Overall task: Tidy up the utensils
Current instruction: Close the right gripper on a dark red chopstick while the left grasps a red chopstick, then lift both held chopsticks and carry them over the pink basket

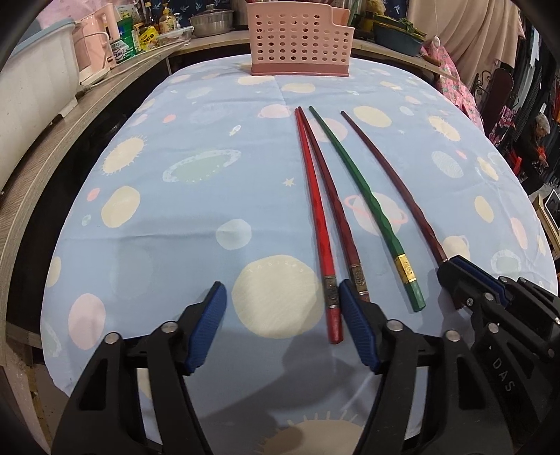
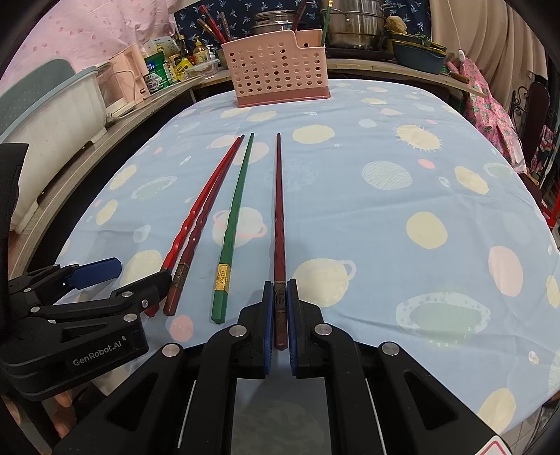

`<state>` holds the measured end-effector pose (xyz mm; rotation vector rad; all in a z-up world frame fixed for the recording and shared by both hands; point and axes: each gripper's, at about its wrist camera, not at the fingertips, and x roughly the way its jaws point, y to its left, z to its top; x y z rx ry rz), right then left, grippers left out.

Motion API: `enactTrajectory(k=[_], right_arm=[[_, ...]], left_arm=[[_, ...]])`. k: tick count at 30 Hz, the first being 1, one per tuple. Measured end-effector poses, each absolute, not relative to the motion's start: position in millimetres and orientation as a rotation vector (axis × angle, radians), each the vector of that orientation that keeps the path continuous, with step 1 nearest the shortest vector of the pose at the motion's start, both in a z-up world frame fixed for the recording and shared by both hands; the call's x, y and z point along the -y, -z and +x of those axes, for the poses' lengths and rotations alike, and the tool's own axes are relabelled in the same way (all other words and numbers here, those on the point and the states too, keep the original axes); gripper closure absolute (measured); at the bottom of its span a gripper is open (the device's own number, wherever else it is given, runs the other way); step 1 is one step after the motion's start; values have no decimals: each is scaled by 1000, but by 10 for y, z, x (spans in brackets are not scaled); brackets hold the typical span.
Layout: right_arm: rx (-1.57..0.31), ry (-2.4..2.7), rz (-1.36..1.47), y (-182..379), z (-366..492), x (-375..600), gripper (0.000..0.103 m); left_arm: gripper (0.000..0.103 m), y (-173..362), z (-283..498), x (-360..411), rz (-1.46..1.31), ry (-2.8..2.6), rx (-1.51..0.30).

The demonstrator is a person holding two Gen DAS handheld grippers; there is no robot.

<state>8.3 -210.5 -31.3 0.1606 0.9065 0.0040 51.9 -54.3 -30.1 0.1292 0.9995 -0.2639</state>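
Black claw (image 2: 279,322), blue ribbed pads (image 1: 357,325), silver rivets, "GenRobot.AI" marking

Table covered with a light blue cloth (image 2: 385,217) printed with planets, suns and stars. Wooden counter (image 1: 45,168) runs along the left and back edges, cluttered: white tub (image 1: 31,87), pink kettle (image 1: 98,45), bottles and jars (image 2: 168,66), steel pots (image 2: 353,24). Beige curtain (image 1: 472,31) at back right, pink floral fabric (image 2: 490,101) beside it. Dark blue patterned cloth behind. Indoor lighting, even.
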Motion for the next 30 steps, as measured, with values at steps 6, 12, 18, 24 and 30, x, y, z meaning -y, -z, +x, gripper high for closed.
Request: enactTrajectory(k=[6,12,18,24,30], right_arm=[[-913,-9,153,310,89,2098,96],[-922,-16,162,293,90,2123,96],[-895,-11,177,159,66,2183,96],[-819,-7,203,-187,87,2293,96],[-709,-7,218,-662,216,2428,97]], left_arm=[[87,268,538,494,122,279,-998],[96,261,565,472,98,305,-1021],[96,135,566,436,83,311,-1011],[96,-169,617,355,39,320,-969],[96,-589,783,236,-21,287,-892]])
